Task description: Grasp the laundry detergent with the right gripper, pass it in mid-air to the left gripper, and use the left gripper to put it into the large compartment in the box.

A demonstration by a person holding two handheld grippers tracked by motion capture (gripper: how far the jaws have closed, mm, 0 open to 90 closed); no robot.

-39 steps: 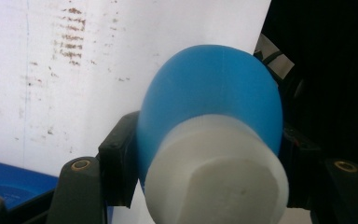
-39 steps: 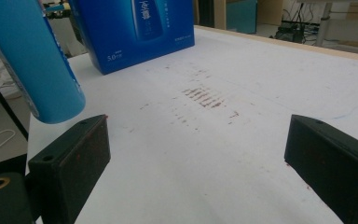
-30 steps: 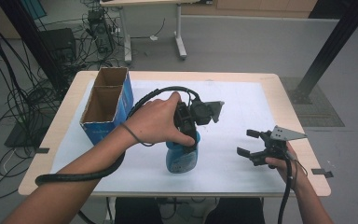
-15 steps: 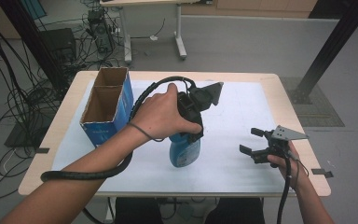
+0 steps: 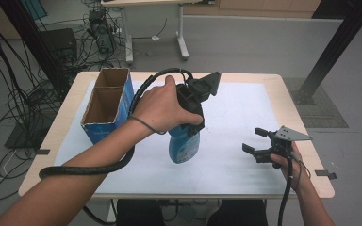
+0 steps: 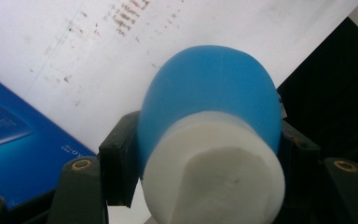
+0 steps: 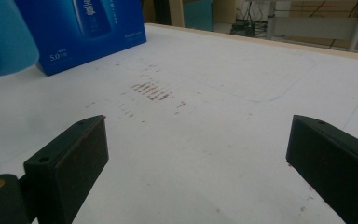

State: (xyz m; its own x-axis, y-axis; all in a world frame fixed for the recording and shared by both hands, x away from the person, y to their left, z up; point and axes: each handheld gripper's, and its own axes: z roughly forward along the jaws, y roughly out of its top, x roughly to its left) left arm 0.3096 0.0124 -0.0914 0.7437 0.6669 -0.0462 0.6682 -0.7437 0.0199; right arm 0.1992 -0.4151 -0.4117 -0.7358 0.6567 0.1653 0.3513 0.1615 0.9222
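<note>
gripping a blue bottle (image 5: pixel 184 145) by its upper part, our left gripper (image 5: pixel 192 123) has its jaws pressed on both sides of the neck region; the left gripper view shows the bottle (image 6: pixel 209 100) with its white cap end toward the camera and a black pad tight against each flank. from the high view the bottle hangs below our left hand (image 5: pixel 162 107) with its base toward the white mat (image 5: pixel 235 113), over the middle of the table (image 5: pixel 287 101); we cannot tell from that view whether the base touches the mat. the left gripper's grey plate points away from us, and its corrugated black cable (image 5: pixel 82 167) loops back past our forearm.

a blue cardboard box (image 5: pixel 106 106), open at the top and split into two compartments, stands on the mat just to the left of the bottle. the right gripper view catches the box's printed side (image 7: pixel 81 30) and a slice of the bottle (image 7: pixel 2 39) at the far left edge.

our right gripper (image 5: pixel 256 140) sits low over the right part of the mat, well apart from the bottle. its jaws stand wide apart with nothing between them, only the mat (image 7: pixel 200 140) with some reddish smudges.
</note>
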